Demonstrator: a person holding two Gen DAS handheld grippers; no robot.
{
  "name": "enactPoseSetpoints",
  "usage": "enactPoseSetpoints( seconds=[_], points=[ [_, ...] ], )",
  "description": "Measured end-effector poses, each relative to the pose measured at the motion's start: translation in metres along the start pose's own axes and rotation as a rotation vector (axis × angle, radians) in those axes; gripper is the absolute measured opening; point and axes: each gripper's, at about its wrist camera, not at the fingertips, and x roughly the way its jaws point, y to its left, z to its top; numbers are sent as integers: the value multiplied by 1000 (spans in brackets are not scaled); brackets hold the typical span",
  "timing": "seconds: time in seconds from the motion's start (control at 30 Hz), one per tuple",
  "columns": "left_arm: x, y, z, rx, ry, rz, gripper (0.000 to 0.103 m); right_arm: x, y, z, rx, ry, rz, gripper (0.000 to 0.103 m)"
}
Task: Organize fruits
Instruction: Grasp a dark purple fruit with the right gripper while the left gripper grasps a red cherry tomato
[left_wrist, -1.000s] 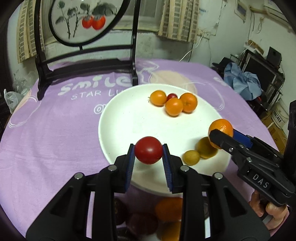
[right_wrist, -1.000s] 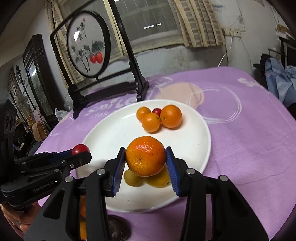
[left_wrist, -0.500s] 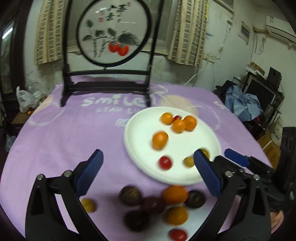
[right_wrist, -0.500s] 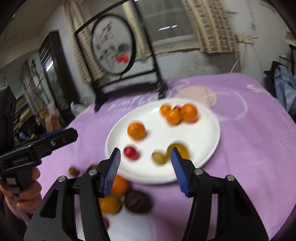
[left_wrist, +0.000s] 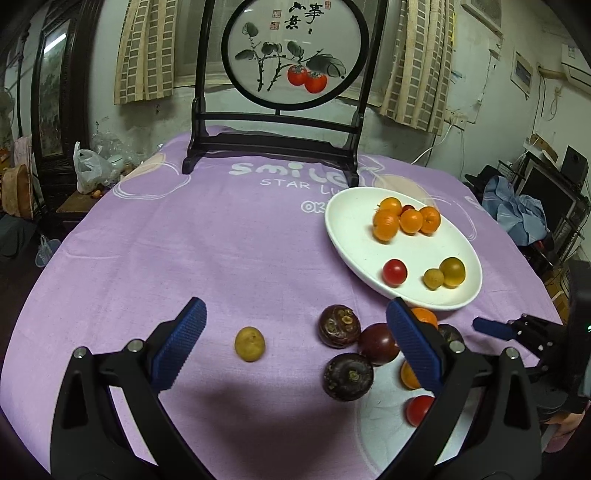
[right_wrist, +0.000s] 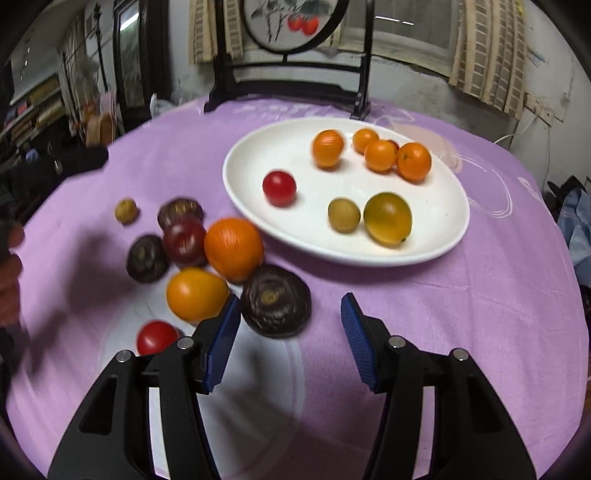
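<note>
Both pairs of tongs hang released and empty above the purple-clothed tabletop (left_wrist: 221, 240): the left tongs (left_wrist: 295, 341) spread wide over a small yellow-brown fruit (left_wrist: 250, 343), the right tongs (right_wrist: 290, 338) parted just beside a dark mangosteen (right_wrist: 275, 306). On the white plate (right_wrist: 258, 147) lie four oranges (right_wrist: 380, 155), a red tomato (right_wrist: 279, 187), a small olive-coloured fruit (right_wrist: 344, 215) and a larger yellow-green one (right_wrist: 388, 219); a further small red fruit peeks from behind the oranges. Off the plate, a loose cluster crowds the cloth: a large orange (right_wrist: 233, 248), a yellow-orange fruit (right_wrist: 195, 293), a dark red tomato (right_wrist: 184, 242), two more mangosteens (right_wrist: 147, 257) and a red tomato (right_wrist: 157, 336). The risk lies in that cluster, where the fruits touch one another: a jaw sliding in for one piece could nudge its round neighbours and send them rolling across the cloth, perhaps toward the table edge. The left blue pad of the right tongs sits close between the yellow-orange fruit and the mangosteen, so closing carelessly might catch two at once or squirt one sideways. Soft tomatoes could bruise under a hard squeeze. Fruit set down on the shallow plate too briskly could roll into those lying there
</note>
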Motion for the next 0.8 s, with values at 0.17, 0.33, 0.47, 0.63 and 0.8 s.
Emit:
enactPoseSetpoints(
  seconds=[0.17, 0.33, 0.47, 0.63, 0.8],
  points=[
    [-2, -6, -2, 28, -7, 7, 100, 9, 10, -4, -63, 17, -23, 56],
    [-2, -8, -5, 43, -5, 4, 100, 17, 16, -2, -91, 29, -23, 56],
    [-2, -9, -5, 49, -7, 4, 100, 20, 17, 0, -92, 28, -27, 56],
    [-3, -9, -5, 45, -5, 2, 100, 21, 17, 1, -92, 31, -27, 54],
    [-3, -8, -5, 43, -3, 2, 100, 20, 18, 1, -91, 31, -25, 45]
  ],
)
